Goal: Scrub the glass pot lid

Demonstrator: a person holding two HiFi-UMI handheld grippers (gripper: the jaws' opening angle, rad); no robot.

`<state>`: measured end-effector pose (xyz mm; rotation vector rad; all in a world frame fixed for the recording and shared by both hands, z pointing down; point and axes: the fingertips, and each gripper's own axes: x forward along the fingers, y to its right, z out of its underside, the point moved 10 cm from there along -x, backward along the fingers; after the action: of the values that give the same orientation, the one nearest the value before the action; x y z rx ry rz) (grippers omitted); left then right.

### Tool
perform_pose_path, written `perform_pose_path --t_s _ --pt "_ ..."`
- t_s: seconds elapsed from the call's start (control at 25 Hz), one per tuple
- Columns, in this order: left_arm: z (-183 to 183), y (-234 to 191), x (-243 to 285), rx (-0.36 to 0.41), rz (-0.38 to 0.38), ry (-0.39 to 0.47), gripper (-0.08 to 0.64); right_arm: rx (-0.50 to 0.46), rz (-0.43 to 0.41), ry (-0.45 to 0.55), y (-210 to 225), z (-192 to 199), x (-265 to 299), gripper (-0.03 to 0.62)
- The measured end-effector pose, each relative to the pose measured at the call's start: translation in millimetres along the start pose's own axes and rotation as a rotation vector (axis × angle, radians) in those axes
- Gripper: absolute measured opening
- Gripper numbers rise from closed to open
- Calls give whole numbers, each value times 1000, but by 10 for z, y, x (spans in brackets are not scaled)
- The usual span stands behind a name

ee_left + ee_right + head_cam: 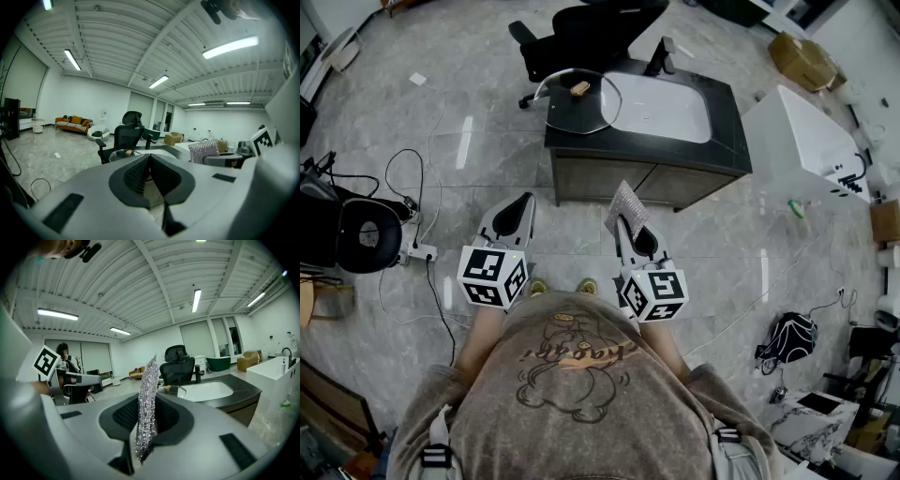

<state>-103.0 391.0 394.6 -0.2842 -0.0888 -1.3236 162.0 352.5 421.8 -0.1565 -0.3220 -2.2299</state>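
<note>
A: Nearest the camera?
B: Grey left gripper [150, 164], jaws together, empty; grey right gripper [146, 420] clamped on a silver mesh scouring cloth [149, 390].
A: Beyond?
B: Round glass pot lid [577, 114] flat on the black countertop [727, 131], beside the white basin [666, 105].

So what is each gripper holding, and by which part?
Right gripper pinches the silver scrubbing pad by its lower end; the rest stands above the jaws. Left gripper is shut, empty.
</note>
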Motion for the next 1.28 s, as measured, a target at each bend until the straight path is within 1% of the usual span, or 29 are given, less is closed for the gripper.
perform_pose_path --t_s 0.12,0.28,0.64,0.8,1.04,1.28 --pt "9 42 25 -11 2 -11 18 21 -21 7 39 -38 -17 77" --pt "22 81 82 -12 -6 -17 18 6 -39 4 124 -58 -19 77" --pt "180 285 262 -40 -87 -4 18 -13 -90 -42 578 73 -64 77" --pt "219 298 344 -59 -103 -5 18 -8 -99 -52 699 93 -5 77" --pt "178 191 668 -60 -91 1 18 -7 -108 -54 822 73 266 77" --pt "81 -64 1223 -61 -55 -12 18 3 -73 -66 1035 -7 687 77"
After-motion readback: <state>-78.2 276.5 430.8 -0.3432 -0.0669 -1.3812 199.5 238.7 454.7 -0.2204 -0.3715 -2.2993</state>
